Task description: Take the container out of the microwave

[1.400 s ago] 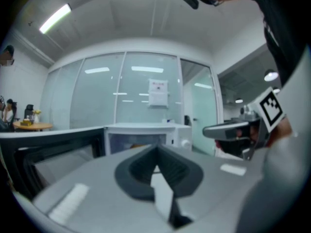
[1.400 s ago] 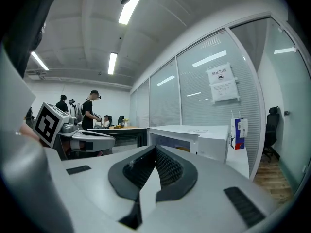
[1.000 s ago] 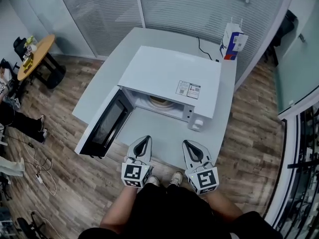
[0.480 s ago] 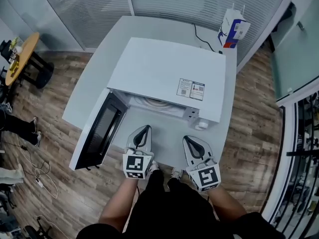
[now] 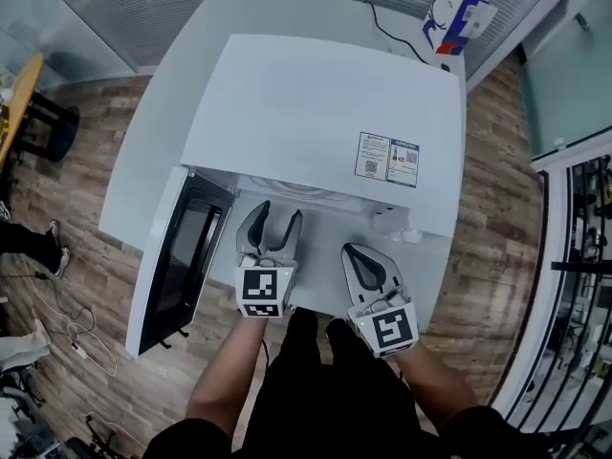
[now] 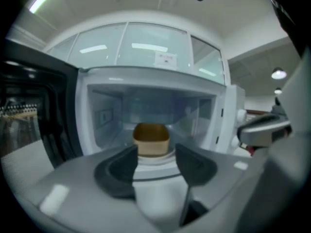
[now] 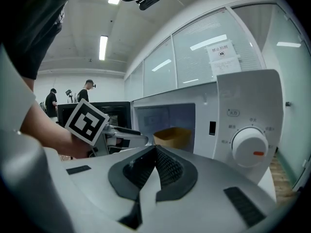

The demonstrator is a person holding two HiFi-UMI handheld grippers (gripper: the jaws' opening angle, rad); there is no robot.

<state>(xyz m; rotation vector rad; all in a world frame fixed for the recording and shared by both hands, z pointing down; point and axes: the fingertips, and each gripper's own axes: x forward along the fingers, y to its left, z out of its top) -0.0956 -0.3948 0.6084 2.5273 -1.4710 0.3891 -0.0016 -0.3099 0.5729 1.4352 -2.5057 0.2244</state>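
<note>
One tan, round-cornered container (image 6: 151,139) sits inside the boxy white microwave (image 5: 316,113).

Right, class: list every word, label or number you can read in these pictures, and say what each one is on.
"火力", faint: on the microwave, above its dial.
Sticker on the microwave's top: too small to read.
Paper sign on the glass wall: blurred.
Carton: print unreadable.
</note>
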